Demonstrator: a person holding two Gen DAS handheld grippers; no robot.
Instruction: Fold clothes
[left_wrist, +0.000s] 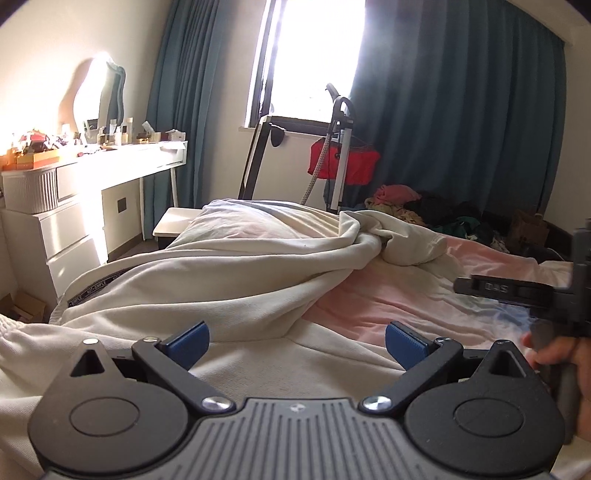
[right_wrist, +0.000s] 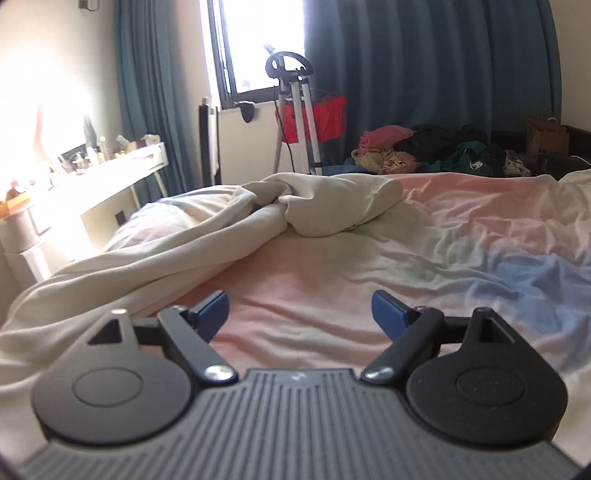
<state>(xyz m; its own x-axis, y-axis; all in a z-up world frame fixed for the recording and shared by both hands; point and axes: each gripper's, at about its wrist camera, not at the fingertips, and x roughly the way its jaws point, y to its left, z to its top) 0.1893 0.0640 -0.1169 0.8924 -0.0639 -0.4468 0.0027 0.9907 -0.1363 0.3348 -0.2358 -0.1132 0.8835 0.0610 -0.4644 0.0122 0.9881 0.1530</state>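
Both grippers, left gripper (left_wrist: 297, 343) and right gripper (right_wrist: 300, 312), hover with jaws released; the cream garment (left_wrist: 207, 273) sprawls on the bed (right_wrist: 424, 236), long axis seven-to-one o'clock, nearer the left.

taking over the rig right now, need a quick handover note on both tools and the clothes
Left tool: open, nothing held, poised over the cream garment.
Right tool: open, nothing held, over the bare pink bedsheet, garment to its left.
Garment: spread out and rumpled across the bed, far end bunched up. A pile of other clothes sits at the far edge.
Done: no fold visible yet.
Left: flatten the garment, fold it, then likely the pile.
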